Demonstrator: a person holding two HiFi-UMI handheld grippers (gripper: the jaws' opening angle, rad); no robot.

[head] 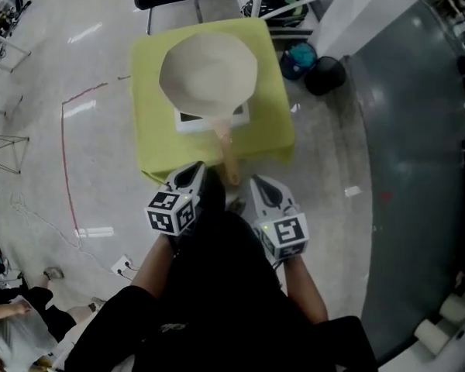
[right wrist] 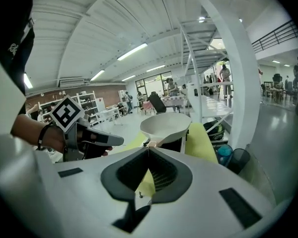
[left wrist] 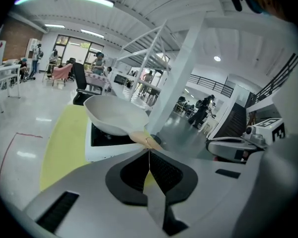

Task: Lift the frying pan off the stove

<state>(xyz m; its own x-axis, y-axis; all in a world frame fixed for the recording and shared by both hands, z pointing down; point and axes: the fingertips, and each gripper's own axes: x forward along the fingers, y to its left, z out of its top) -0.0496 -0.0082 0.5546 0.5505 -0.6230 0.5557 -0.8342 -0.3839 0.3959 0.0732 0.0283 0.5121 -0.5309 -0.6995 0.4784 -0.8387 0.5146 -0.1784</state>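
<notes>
Head view: the frying pan (head: 209, 72) sits on the stove (head: 187, 119), which stands on a table draped in a yellow-green cloth (head: 151, 99). Its pale handle (head: 226, 152) points toward the person, and the handle's end lies between the left gripper (head: 195, 169) and the right gripper (head: 260, 183), which are level with each other on either side.

Left gripper view: the jaws are pressed together with nothing between them. The handle's end shows just beyond their tips, with the pan on the stove behind it.

Right gripper view: these jaws are also closed and empty, pointing at the pan on the stove, with the left gripper alongside
</notes>
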